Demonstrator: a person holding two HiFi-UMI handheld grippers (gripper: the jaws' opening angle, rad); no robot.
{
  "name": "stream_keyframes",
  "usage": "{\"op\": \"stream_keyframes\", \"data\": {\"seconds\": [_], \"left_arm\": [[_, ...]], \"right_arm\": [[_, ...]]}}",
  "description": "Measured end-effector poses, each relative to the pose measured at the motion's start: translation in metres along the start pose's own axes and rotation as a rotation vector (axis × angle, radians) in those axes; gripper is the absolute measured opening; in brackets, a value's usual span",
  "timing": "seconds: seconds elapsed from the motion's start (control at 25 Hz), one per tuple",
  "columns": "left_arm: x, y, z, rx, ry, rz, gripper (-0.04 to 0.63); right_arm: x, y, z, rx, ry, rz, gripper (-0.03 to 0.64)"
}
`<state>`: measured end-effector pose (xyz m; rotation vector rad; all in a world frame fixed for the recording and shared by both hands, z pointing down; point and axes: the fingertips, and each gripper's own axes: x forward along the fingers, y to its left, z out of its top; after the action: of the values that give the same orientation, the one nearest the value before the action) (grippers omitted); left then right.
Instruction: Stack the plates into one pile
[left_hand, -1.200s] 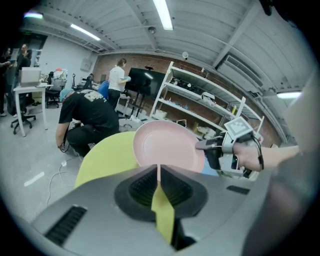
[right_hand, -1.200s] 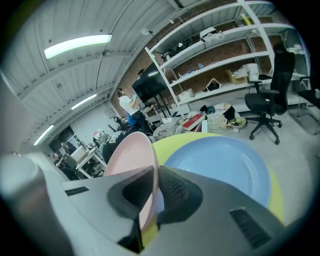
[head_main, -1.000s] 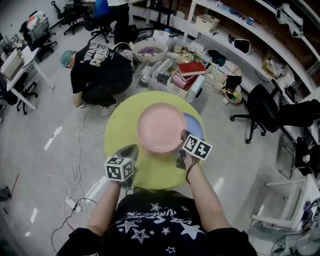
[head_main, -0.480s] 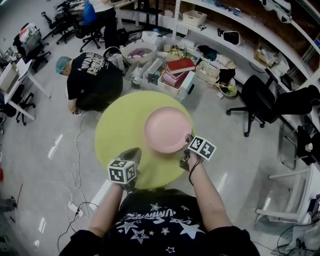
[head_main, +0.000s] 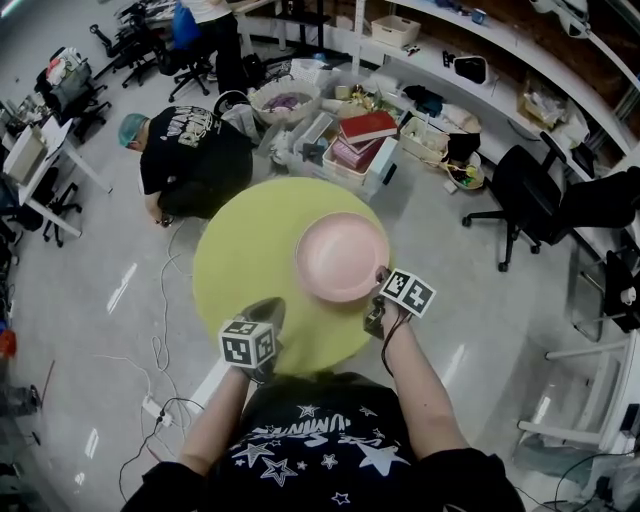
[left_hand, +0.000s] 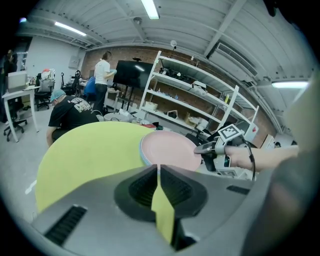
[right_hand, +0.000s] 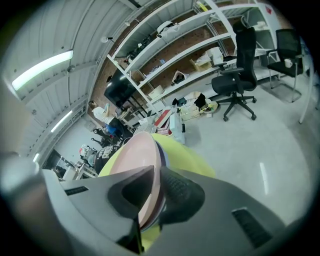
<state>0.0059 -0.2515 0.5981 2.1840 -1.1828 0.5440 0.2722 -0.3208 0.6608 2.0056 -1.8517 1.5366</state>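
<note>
**Head view:** A round yellow-green desk (head_main: 240, 260) stands on a grey floor. A round pink plate (head_main: 342, 257) lies on its right part, close to the edge. The right claw (head_main: 378, 297) is at the near right rim of that plate, with its marker cube just behind. The left claw (head_main: 264, 312) hangs over the near side of the desk, apart from the plate. Beyond the desk a person in a black shirt (head_main: 195, 150) crouches on the floor. A black office chair (head_main: 530, 205) stands at the right.

**Left gripper view:** The left claw (left_hand: 158, 167) is pressed nearly together. Only a thin slit shows between its jaws, with the yellow-green desk behind it and nothing held. The pink plate (left_hand: 167, 152) sits on a pale blue plate (left_hand: 141, 154), of which only the edge peeps out at the left. The right claw (left_hand: 206, 148) is at the pink plate's far rim.

**Right gripper view:** The right claw (right_hand: 152, 172) is narrow and its jaws are easing apart. The rim of the pink plate (right_hand: 140, 155) stands between them. The pale blue plate (right_hand: 162, 149) lies directly under the pink one. Metal shelves (right_hand: 190, 45) line the wall behind.
</note>
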Motion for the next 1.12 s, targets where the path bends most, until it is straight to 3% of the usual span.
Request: {"op": "stream_keyframes", "data": {"seconds": [0.16, 0.28, 0.64, 1.12], "left_arm": [[-0.007, -0.001, -0.006, 0.007, 0.006, 0.014, 0.031], [-0.010, -0.002, -0.014, -0.006, 0.013, 0.027, 0.031], [-0.016, -0.010, -0.033, -0.052, 0.006, 0.056, 0.031], [-0.036, -0.006, -0.043, -0.078, -0.028, 0.072, 0.031]], "right_arm": [[0.001, 0.006, 0.001, -0.119, -0.001, -0.001, 0.063], [-0.004, 0.014, 0.010, -0.208, -0.047, 0.008, 0.138], [-0.024, 0.050, 0.035, -0.503, -0.153, 0.099, 0.138], [-0.037, 0.051, 0.021, -0.509, -0.163, 0.126, 0.133]]}}
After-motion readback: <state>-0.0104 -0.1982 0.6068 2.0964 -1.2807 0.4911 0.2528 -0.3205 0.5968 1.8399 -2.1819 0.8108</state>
